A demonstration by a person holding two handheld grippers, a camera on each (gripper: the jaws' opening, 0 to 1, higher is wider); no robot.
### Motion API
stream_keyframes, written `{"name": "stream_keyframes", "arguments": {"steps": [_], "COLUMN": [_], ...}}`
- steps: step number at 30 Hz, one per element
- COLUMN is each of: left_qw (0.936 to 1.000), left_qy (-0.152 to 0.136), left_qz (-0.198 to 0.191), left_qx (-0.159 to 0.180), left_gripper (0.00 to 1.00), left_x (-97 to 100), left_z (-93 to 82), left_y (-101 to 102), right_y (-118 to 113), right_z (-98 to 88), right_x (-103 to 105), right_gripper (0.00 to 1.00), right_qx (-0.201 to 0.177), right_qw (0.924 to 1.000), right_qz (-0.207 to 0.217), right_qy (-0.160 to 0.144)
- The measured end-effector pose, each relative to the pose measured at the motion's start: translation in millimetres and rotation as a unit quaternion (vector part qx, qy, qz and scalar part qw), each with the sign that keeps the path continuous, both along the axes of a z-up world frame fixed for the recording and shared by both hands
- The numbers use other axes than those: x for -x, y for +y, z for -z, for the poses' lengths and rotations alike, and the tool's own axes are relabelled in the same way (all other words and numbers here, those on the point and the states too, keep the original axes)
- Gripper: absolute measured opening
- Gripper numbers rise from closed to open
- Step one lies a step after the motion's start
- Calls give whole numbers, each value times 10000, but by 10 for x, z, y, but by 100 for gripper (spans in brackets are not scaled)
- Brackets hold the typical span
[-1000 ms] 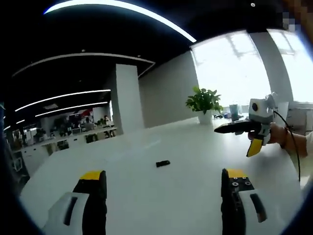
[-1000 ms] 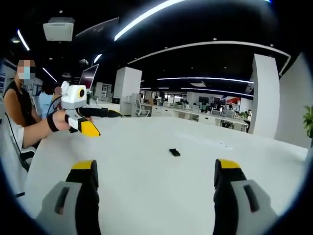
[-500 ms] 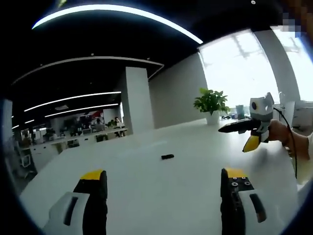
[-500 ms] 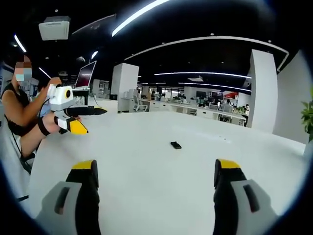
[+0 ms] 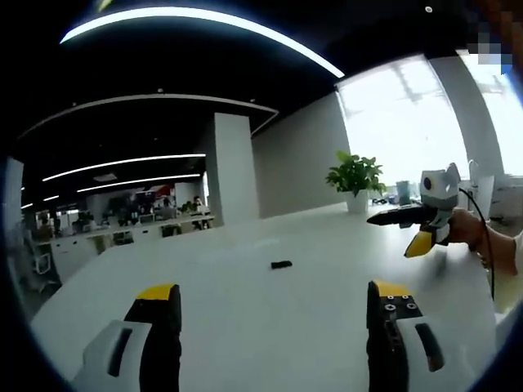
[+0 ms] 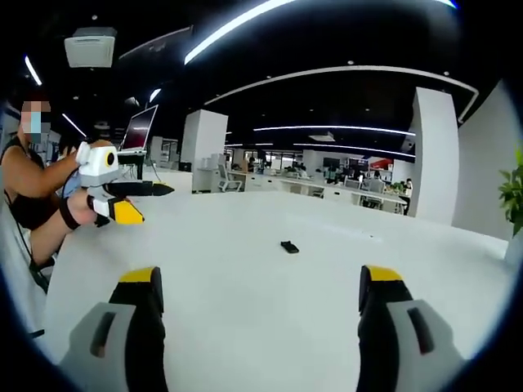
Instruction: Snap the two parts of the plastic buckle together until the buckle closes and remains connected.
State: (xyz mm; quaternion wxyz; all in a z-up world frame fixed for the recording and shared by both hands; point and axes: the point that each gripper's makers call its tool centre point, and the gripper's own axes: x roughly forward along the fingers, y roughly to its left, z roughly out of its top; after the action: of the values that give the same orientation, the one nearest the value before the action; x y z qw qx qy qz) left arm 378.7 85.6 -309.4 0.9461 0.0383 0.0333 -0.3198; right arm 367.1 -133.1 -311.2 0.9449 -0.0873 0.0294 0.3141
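Note:
A small black plastic buckle point(image 5: 281, 265) lies alone on the white table point(image 5: 245, 327), well ahead of both grippers; it is too small to tell its parts apart. In the left gripper view my left gripper point(image 5: 271, 292) stands open with nothing between its yellow-tipped jaws, and the right gripper point(image 5: 376, 218) hangs above the table at the right, held by a hand. The right gripper view shows the buckle point(image 6: 289, 247) ahead of my open, empty right gripper point(image 6: 259, 278). There the left gripper point(image 6: 167, 189) hovers at the left in the person's hand.
A potted plant point(image 5: 355, 175) stands at the table's far edge by bright windows. A white pillar point(image 5: 232, 167) and office desks lie beyond. A laptop point(image 6: 139, 129) sits behind the left gripper, and the person point(image 6: 24, 188) is at the table's left side.
Both views have shifted slightly as the hands moved; the buckle lies where it was. Both grippers stay open and empty.

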Motion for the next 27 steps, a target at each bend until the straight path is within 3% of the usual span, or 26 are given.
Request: {"name": "stream_keyframes", "arguments": {"steps": [24,27], "left_qw": [9999,9999], "left_qy": [50,-84], "left_qz": [16,-60], "left_qx": [98,-130], "left_gripper": [95,95], "left_x": [11,3], "left_z": [-3,2], "left_y": [-7,-5], "right_y": [28,35], "right_z": [10,5], "right_x": [2,12], "right_gripper": [100,100], "right_qx": [75,48], "right_qw": [10000,10000], "right_qz": [-33,-62], "right_qy": [-28,-40]}}
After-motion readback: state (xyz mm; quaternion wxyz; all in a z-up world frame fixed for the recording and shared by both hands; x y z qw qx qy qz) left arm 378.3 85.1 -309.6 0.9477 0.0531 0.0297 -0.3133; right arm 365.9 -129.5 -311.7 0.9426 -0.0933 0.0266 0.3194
